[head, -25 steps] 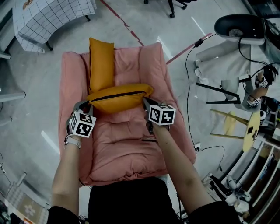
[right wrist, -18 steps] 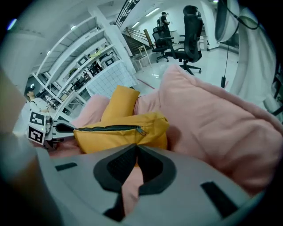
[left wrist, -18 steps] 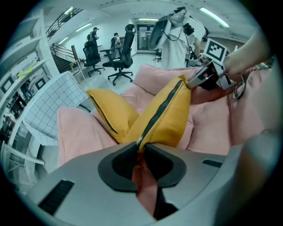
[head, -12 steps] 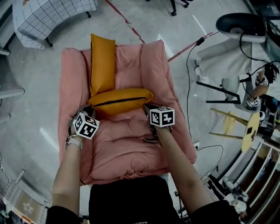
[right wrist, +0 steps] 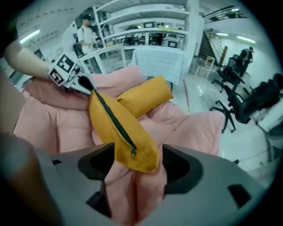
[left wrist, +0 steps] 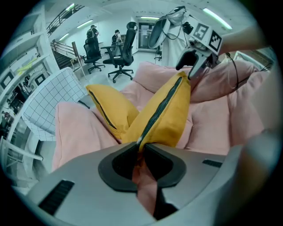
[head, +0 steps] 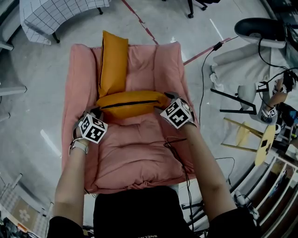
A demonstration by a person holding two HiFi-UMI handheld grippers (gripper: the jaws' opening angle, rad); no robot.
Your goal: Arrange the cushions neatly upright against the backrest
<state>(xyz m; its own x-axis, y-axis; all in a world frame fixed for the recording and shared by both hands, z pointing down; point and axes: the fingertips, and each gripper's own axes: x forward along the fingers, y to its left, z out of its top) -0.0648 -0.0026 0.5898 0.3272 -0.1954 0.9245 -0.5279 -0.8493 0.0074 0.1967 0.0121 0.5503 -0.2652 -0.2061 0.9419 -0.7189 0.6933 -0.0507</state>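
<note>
My left hand-held gripper (left wrist: 140,150) is pinched narrow on the near corner of the orange cushion (head: 130,103), right where the black zip ends; the fabric is caught between the pads. My right hand-held gripper (right wrist: 137,170) is at the cushion's other end. Its jaws are opening, and the corner with the zip pull sits loose between them, with the pads off the fabric.

The cushion lies crosswise on the seat of the pink sofa (head: 139,153), zip side up, spanning the gap between my two grippers. Its far long edge is close to the foot of the backrest (head: 151,65), and it is not upright.

Behind it a second orange cushion (head: 114,62) stands on end against the left part of the backrest. Its lower end touches the lying cushion.

Beyond the sofa I see grey floor, a checked cloth (head: 60,14) draped over something at the far left, and black office chairs (left wrist: 121,48) further off.
</note>
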